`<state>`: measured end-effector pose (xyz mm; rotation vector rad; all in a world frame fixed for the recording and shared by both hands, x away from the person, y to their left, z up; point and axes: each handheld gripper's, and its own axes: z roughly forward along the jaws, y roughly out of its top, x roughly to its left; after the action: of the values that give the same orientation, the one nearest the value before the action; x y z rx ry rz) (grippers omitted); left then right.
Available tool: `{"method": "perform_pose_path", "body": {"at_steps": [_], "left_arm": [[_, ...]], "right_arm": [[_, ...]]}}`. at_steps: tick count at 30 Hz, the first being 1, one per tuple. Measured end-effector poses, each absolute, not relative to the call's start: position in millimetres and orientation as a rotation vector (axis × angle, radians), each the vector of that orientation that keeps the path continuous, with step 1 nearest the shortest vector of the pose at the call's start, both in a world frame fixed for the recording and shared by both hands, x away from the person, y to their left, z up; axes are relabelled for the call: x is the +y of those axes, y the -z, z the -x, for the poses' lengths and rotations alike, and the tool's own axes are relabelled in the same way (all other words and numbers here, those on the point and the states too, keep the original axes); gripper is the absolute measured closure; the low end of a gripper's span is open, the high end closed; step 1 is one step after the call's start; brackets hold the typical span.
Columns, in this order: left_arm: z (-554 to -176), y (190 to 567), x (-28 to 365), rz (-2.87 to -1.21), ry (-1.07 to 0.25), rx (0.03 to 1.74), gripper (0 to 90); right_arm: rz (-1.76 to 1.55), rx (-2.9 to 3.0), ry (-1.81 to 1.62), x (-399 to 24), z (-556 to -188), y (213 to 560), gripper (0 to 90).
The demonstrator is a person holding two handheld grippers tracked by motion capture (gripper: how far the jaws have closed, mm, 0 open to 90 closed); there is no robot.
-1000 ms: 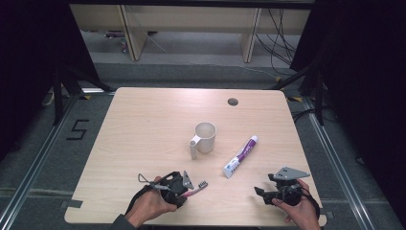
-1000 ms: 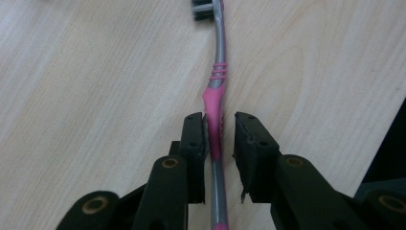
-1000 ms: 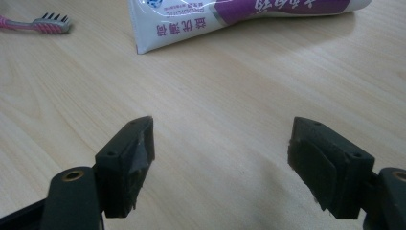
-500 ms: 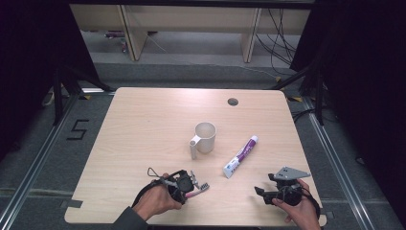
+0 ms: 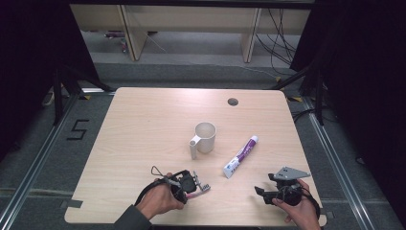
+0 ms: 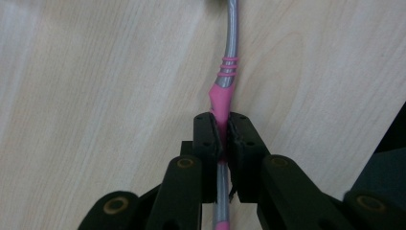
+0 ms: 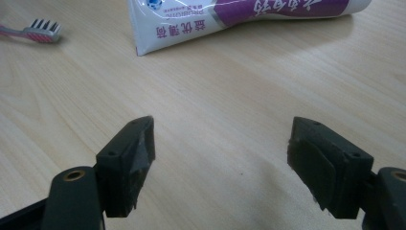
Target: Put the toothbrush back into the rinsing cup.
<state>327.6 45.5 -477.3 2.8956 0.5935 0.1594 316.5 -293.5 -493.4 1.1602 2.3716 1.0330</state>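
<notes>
Left gripper point(image 6: 221, 132) jaws just closed on the toothbrush point(image 6: 225, 86) handle, pads now clamping its pink grip; brush lies at the bench point(image 5: 143, 124) front edge, ready to lift. Right gripper point(image 7: 220, 158) wide open, idle near the toothpaste point(image 7: 230, 17); cup point(image 5: 205, 137) sits mid-bench

Overhead cam plus two close finger-cams

I see the left gripper point(image 5: 194, 181) at the table's point(image 5: 143, 124) near edge, its jaws just closing on the pink toothbrush point(image 5: 201, 188). My right gripper point(image 5: 261, 191) rests near the front right corner. The cream mug point(image 5: 205, 137) stands upright at centre; the toothpaste tube point(image 5: 241, 156) lies just right of it.
</notes>
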Motion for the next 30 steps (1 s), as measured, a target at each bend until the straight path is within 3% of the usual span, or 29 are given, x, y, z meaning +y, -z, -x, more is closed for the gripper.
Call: {"method": "perform_pose_path", "body": {"at_steps": [14, 21, 30], "left_arm": [[-333.0, 441.7, 69.2, -2.639, -0.202, 0.619, 82.5], [-335.5, 431.4, 81.3, -2.461, -0.204, 0.667, 82.4], [-336.9, 411.3, 96.5, -2.163, -0.301, 0.697, 82.4]], "right_arm": [[-1.151, 2.365, -1.031, -294.5, -317.4, 494.0, 25.7], [-1.152, 2.365, -1.034, -294.7, -317.7, 494.3, 25.7], [-1.138, 2.367, -1.026, -295.0, -318.0, 494.2, 25.7]]}}
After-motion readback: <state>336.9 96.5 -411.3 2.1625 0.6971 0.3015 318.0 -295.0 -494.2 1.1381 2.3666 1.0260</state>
